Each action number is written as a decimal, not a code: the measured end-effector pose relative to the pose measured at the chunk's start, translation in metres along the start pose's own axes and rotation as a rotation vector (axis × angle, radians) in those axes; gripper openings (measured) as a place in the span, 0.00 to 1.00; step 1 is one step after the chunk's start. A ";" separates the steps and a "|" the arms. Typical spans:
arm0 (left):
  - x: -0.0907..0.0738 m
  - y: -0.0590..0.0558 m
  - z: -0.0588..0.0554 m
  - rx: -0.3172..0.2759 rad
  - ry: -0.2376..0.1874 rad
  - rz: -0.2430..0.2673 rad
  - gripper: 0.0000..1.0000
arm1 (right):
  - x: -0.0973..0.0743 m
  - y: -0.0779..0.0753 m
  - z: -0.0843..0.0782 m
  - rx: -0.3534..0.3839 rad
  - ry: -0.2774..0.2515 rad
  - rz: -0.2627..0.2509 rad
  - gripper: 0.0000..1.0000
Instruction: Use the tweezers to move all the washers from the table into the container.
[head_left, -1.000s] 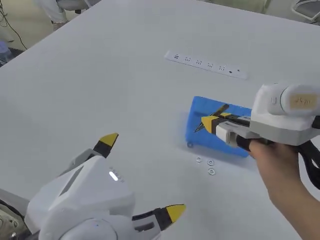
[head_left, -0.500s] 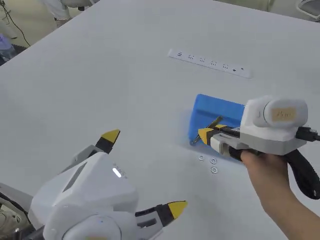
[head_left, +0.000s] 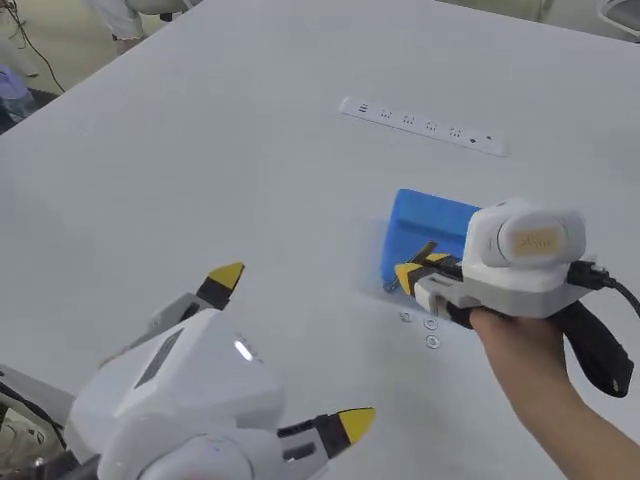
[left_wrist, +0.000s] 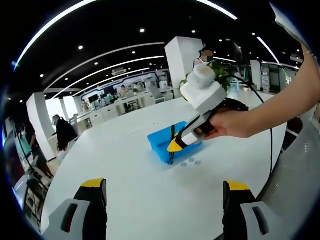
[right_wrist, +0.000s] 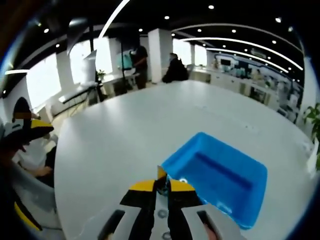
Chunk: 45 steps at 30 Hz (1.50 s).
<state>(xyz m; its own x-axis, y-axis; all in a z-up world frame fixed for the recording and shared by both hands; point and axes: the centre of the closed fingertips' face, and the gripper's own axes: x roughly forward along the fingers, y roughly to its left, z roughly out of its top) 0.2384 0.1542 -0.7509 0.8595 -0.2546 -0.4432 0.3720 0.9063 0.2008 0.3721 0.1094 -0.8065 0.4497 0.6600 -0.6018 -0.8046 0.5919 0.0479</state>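
Three small silver washers (head_left: 430, 324) lay beside the blue plastic rectangular container (head_left: 430, 210) in the head view; the right gripper (head_left: 405, 275), clamping thin dark tweezers (head_left: 424, 249), had dropped toward them. The left gripper view showed the left gripper (left_wrist: 163, 185) gaping, idle. The right gripper view suggested a pickup was next.

Table (head_left: 200, 150) lies open leftward; power strip (head_left: 425, 127) sits beyond the container (head_left: 425, 218).
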 end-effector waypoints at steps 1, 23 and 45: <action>0.000 0.000 0.000 0.003 0.002 0.001 0.99 | 0.001 -0.001 -0.001 0.001 0.001 -0.001 0.05; 0.001 0.000 -0.003 0.017 0.016 0.003 0.97 | 0.004 -0.011 -0.004 0.068 0.010 -0.013 0.04; 0.000 -0.001 -0.001 0.009 0.006 0.000 0.98 | -0.018 0.007 0.006 0.116 0.001 0.023 0.04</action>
<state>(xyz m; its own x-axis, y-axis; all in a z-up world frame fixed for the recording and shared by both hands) 0.2375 0.1541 -0.7517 0.8576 -0.2528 -0.4480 0.3752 0.9032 0.2086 0.3609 0.1043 -0.7900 0.4310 0.6737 -0.6003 -0.7647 0.6259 0.1533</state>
